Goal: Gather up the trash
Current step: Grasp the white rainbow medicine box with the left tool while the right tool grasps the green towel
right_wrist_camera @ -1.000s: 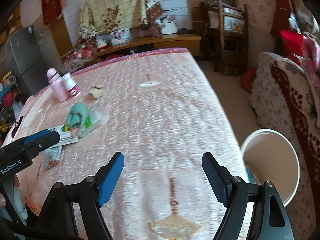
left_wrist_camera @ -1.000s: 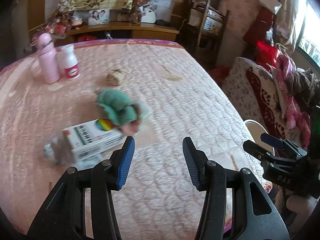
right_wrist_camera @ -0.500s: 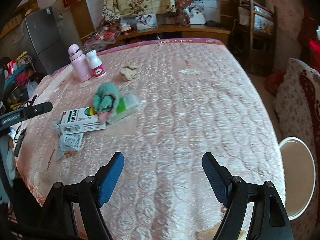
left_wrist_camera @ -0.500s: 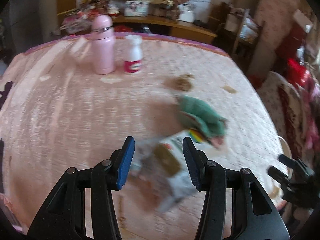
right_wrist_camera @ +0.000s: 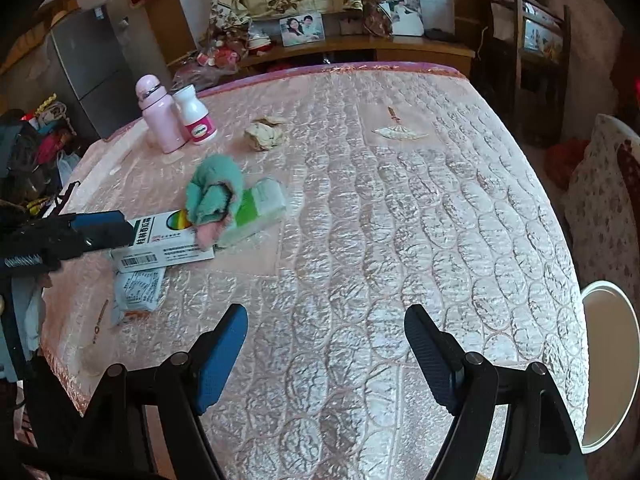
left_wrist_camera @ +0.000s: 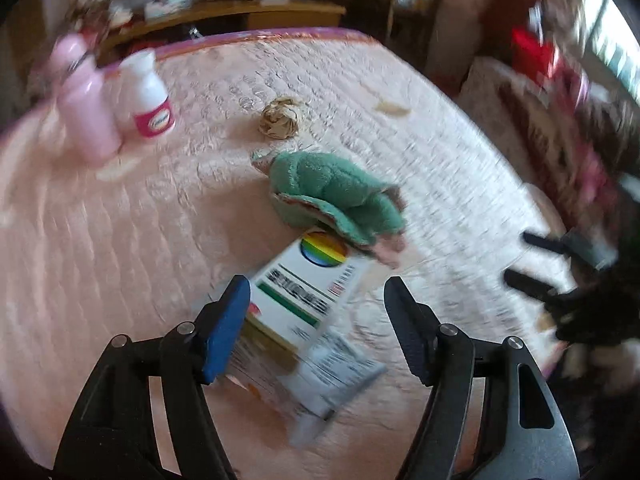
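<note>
On the pink quilted table a white box with a rainbow logo (left_wrist_camera: 308, 292) (right_wrist_camera: 168, 240) lies over a crinkled white wrapper (left_wrist_camera: 332, 376) (right_wrist_camera: 138, 288). A green cloth (left_wrist_camera: 336, 196) (right_wrist_camera: 214, 196) rests on the box's far end. A crumpled paper ball (left_wrist_camera: 280, 118) (right_wrist_camera: 264, 134) lies farther back. My left gripper (left_wrist_camera: 316, 320) is open, its jaws on either side of the box's near end; it also shows in the right wrist view (right_wrist_camera: 92, 232). My right gripper (right_wrist_camera: 324, 356) is open and empty above the table's near part.
A pink flask (right_wrist_camera: 158, 118) and a white bottle with a pink label (right_wrist_camera: 196, 116) stand at the back left. A green-and-white packet (right_wrist_camera: 256, 210) lies by the cloth. A white bin (right_wrist_camera: 610, 360) stands on the floor right of the table. A chair stands beyond.
My left gripper has swung over to the white box and come in low, so the box now lies between its open jaws. My right gripper has shifted slightly, still open.
</note>
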Action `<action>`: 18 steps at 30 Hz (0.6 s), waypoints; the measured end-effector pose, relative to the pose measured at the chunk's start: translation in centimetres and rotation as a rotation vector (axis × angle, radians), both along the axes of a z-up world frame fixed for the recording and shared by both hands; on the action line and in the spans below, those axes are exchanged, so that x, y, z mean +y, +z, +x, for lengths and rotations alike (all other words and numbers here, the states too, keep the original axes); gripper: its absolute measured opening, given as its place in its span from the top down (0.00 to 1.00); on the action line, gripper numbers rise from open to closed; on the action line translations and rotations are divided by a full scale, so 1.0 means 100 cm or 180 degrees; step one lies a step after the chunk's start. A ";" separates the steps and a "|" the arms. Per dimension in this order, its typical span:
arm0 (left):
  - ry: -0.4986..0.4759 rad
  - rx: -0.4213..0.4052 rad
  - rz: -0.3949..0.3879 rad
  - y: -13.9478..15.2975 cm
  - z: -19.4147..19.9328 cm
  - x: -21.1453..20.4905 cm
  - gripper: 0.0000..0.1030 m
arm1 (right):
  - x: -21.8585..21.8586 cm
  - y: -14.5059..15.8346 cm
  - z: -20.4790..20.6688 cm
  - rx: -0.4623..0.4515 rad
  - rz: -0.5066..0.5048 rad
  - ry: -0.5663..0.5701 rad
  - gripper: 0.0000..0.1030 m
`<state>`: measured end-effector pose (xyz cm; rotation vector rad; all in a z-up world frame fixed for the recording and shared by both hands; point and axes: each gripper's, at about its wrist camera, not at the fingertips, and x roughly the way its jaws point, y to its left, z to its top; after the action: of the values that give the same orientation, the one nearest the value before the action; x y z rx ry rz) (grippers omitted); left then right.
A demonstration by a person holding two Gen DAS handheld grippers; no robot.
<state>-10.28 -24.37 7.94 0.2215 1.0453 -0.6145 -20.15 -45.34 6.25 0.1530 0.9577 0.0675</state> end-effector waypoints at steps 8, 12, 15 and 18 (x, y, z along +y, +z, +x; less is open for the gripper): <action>-0.0456 0.0004 0.0774 -0.034 0.010 -0.033 0.33 | -0.003 -0.008 0.018 0.0061 0.0026 0.0015 0.24; -0.0425 -0.0075 0.0901 -0.039 0.009 -0.037 0.34 | -0.001 -0.008 0.029 0.0067 0.0062 0.0040 0.24; -0.0225 -0.0055 0.0806 -0.033 0.012 -0.020 0.49 | 0.004 -0.005 0.038 0.0054 0.0125 0.0120 0.24; 0.0106 0.0088 0.0473 -0.019 0.020 0.012 0.49 | 0.014 0.007 0.052 -0.0056 0.0239 0.0262 0.24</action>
<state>-8.28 -23.20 6.05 0.3256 1.1204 -0.5114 -14.92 -43.91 6.99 0.1820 0.9442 0.1806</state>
